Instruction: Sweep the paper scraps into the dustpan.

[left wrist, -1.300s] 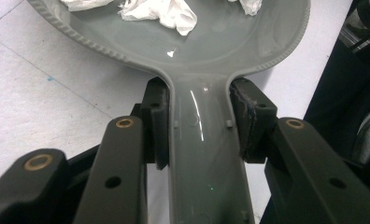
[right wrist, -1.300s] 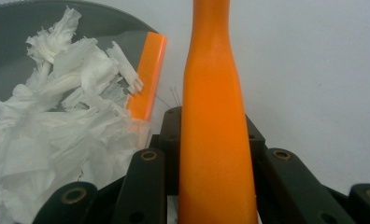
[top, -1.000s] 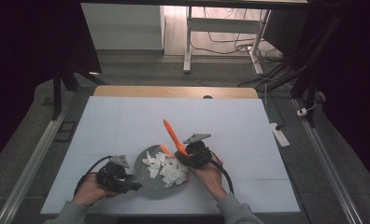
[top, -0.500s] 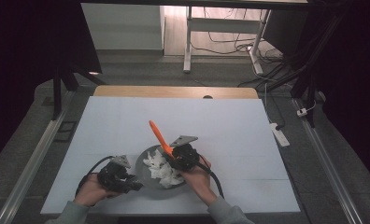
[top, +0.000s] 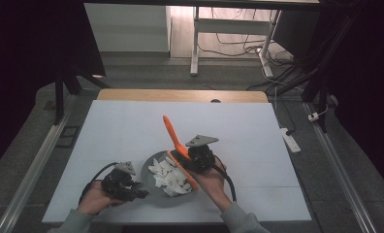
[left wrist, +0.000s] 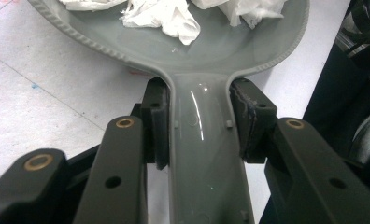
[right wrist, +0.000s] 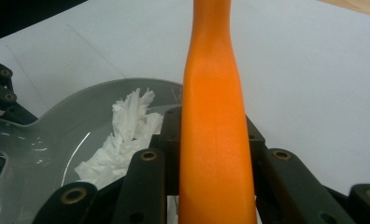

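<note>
Near the desk's (top: 132,126) front edge, the left tool (left wrist: 199,119) clamps the handle of a grey pan (left wrist: 206,56), its pads pressing both sides. The pan rests flat on the desk and holds crumpled white paper (top: 169,175). Just beyond, the right tool (right wrist: 211,135) grips an orange spatula (right wrist: 213,140), whose handle slants up and away over the pan's right rim.

Black two-jaw tool (left wrist: 199,126), brass rivets, grey sleeves (top: 69,223)
</note>
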`<state>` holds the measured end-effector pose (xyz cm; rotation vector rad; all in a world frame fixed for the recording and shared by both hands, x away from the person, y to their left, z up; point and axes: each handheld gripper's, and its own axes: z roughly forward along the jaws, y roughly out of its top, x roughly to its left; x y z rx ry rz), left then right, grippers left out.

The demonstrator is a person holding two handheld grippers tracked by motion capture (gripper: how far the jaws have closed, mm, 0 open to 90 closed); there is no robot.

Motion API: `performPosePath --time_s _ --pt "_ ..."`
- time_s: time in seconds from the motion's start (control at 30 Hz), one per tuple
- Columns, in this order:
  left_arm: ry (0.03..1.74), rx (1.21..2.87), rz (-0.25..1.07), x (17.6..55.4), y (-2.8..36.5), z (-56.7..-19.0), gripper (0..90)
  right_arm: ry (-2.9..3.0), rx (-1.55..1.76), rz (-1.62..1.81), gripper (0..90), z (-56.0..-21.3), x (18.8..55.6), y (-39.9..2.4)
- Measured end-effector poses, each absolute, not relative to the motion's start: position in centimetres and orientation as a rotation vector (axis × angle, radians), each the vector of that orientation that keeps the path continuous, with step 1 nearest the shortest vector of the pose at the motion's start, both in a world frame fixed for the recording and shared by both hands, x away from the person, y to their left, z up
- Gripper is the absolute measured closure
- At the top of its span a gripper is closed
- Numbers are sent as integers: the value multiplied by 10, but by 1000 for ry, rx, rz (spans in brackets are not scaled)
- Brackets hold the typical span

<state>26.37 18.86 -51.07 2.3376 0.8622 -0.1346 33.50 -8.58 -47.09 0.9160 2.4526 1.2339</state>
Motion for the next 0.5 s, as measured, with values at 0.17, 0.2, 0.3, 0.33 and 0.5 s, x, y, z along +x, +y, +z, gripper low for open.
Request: performPosePath --time_s 0.17,0.2,0.3,0.33,0.5 --pt "865 2335 -137 264 189 -512 611 2430 949 1237 706 -469 336 -99" --pt "865 2336 -138 263 188 -512 610 2425 960 1239 707 -470 337 -102" --pt "865 2339 -139 263 187 -513 610 2412 983 1217 706 -471 340 -110" --pt "867 2340 -137 262 186 -513 610 2405 993 1198 707 -473 341 -113" --pt "867 2335 -137 259 184 -513 610 2389 1064 1107 706 -485 349 -127"
